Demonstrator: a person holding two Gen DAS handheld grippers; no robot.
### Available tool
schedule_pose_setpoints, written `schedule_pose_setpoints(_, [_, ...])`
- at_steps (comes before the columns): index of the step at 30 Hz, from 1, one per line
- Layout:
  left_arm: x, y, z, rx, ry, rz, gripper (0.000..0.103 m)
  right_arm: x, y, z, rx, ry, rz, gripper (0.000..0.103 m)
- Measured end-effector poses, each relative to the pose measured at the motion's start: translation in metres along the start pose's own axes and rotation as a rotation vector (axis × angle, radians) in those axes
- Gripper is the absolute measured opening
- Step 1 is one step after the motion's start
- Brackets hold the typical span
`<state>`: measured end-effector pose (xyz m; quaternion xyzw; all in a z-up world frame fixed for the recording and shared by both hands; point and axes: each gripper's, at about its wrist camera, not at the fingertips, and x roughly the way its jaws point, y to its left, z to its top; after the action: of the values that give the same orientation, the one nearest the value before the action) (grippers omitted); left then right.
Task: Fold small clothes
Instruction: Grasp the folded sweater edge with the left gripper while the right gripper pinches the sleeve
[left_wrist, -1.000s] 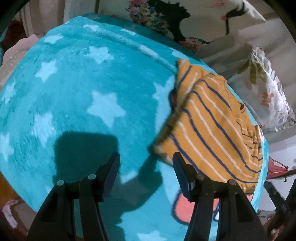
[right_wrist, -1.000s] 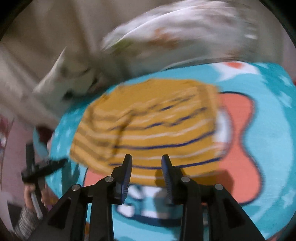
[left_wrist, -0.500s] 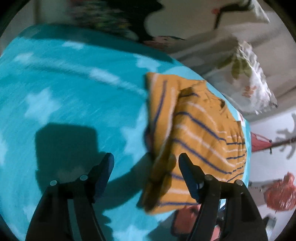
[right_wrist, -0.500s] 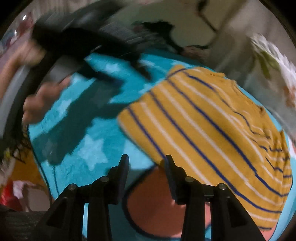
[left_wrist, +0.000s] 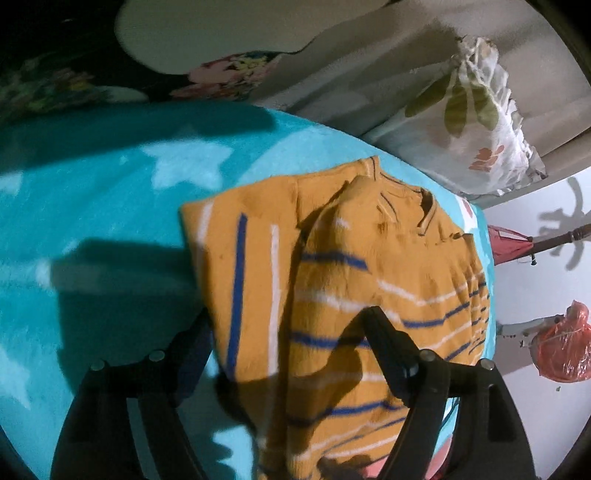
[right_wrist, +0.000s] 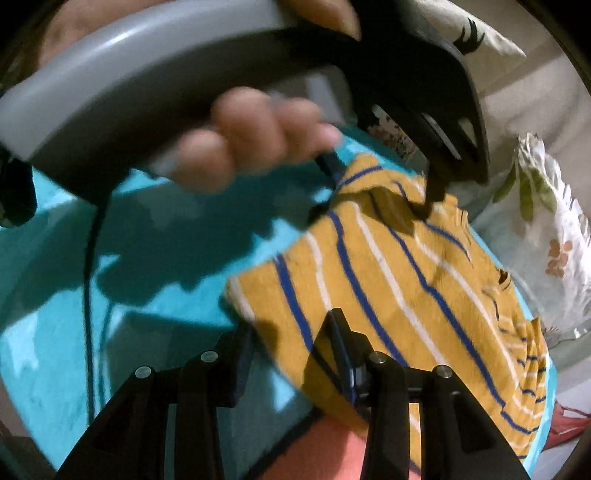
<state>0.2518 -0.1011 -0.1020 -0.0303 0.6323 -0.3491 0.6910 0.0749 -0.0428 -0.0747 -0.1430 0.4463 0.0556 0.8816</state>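
A small mustard-yellow shirt with blue and white stripes (left_wrist: 369, 280) lies partly folded on a turquoise star-patterned blanket (left_wrist: 110, 192). My left gripper (left_wrist: 288, 343) is open, its jaws straddling the shirt's near folded edge. The shirt also shows in the right wrist view (right_wrist: 406, 280). My right gripper (right_wrist: 291, 332) is open with its jaws on either side of the shirt's corner. The left gripper (right_wrist: 376, 184) shows there too, held by a hand (right_wrist: 251, 136), over the shirt's far edge.
A floral pillow (left_wrist: 476, 122) and beige bedding (left_wrist: 369, 55) lie behind the blanket. A red plastic bag (left_wrist: 565, 347) hangs at the right by a white wall. An orange-pink patch of the blanket (right_wrist: 332, 450) lies near my right gripper.
Both grippers have moved in onto the shirt. The left one now straddles the folded edge; the right one swung round to the shirt's corner, close behind the left gripper.
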Motion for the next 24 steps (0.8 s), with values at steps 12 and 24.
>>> schedule_pose_setpoints(12, [-0.017,0.004,0.001,-0.080,-0.051,0.037,0.013,0.000,-0.025,0.013,0.135,-0.012,0.064,0.009])
schedule_pose_setpoints(24, [-0.054,-0.116,0.001,-0.049,-0.196,0.063,0.011,-0.074,-0.131,-0.030,0.274,-0.196,0.132,0.008])
